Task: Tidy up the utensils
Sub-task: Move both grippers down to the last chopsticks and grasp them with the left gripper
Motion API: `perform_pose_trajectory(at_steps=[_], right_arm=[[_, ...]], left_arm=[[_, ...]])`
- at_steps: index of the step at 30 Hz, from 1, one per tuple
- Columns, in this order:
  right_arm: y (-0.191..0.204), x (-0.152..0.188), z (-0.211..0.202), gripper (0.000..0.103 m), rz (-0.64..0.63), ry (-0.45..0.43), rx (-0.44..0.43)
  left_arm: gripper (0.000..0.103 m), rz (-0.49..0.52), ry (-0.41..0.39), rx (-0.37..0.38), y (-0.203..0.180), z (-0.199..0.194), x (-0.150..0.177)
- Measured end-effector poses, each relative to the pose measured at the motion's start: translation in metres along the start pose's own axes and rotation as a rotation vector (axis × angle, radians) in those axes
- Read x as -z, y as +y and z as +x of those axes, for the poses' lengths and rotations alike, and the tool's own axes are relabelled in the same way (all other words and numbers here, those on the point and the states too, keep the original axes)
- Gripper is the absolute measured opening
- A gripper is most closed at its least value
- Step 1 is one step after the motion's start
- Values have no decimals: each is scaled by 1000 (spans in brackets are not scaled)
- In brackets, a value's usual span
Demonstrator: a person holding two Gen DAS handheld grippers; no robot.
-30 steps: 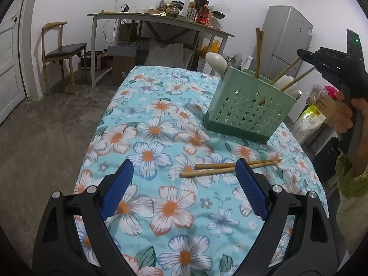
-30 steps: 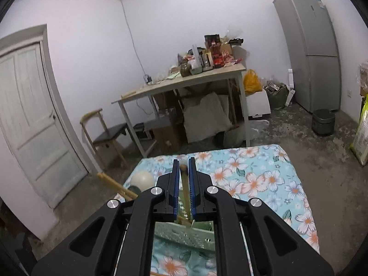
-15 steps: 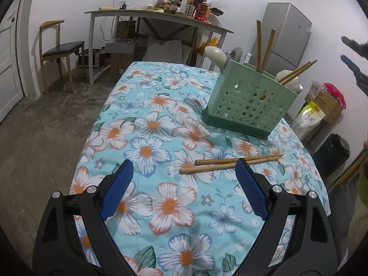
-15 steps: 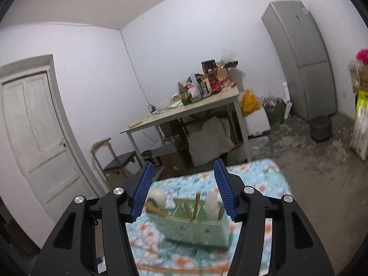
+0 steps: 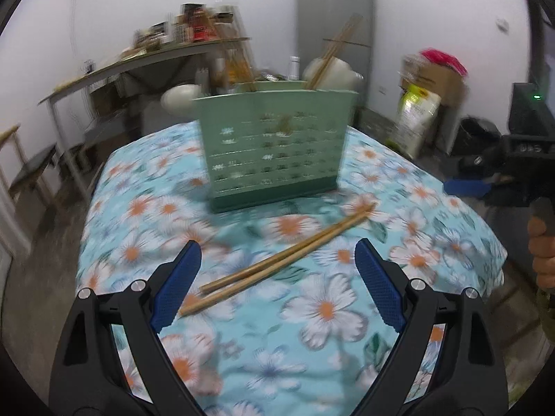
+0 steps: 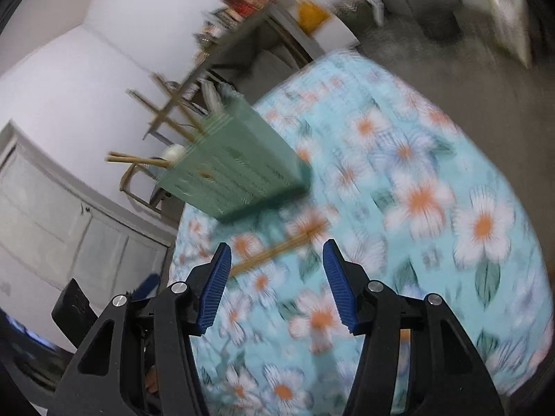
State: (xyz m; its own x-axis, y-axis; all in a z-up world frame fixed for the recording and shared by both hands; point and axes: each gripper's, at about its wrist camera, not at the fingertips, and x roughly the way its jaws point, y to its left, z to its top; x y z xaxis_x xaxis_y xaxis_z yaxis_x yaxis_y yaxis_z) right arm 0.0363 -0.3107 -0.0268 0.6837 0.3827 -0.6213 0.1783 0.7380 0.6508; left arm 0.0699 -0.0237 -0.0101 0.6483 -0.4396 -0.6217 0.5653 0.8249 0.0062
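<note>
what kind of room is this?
Probably a lived-in home room used as kitchen and storage: a tall grey fridge by the wall, a cluttered side table, and a green utensil holder on a floral tablecloth.

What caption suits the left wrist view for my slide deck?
Open left gripper above two chopsticks lying before the green utensil holder.

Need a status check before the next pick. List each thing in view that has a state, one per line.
Left tool: open, empty.
Right tool: open, empty, jaws just opened.
Pair of chopsticks: lying loose on the tablecloth, side by side.
Green utensil holder: upright, already holding chopsticks and spoons.
</note>
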Motion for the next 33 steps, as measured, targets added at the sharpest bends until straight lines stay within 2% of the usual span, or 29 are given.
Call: perform_pose_trajectory(at_steps=[4,6,10,12,14,15,18,21,24,27,30,33], right_arm=[[-26,4,0,54,71,14,7],[-32,1,-4,54,86,-1,5],[-37,-2,-7,54,94,-14,-4],[-42,-1,-6,54,100,-10,-12],[-44,0,-6,54,106,-5,-18],[-45,0,-4,54,109,-2,-21],[-46,1,-1,54,112,6,-29],[-44,2,3,54,107,17,-33],[-38,3,5,54,97,22,-38],[-34,4,5,54,88,21,-36],[-34,5,5,54,93,20,-29],[-34,5,7,54,97,25,-23]], left_arm=[[76,110,13,8,-25,14,-2],[67,150,30,-9,-34,20,-1],[59,91,77,-1,-31,22,4],[58,-9,96,15,-19,18,9],[56,-161,116,47,2,12,16],[55,-288,130,82,20,9,23],[50,-580,150,155,61,6,46],[50,-832,142,201,98,11,69],[50,-1042,117,247,125,20,91],[44,-1212,71,299,141,28,109],[44,-1281,42,319,146,31,111],[42,-1317,40,296,147,34,110]])
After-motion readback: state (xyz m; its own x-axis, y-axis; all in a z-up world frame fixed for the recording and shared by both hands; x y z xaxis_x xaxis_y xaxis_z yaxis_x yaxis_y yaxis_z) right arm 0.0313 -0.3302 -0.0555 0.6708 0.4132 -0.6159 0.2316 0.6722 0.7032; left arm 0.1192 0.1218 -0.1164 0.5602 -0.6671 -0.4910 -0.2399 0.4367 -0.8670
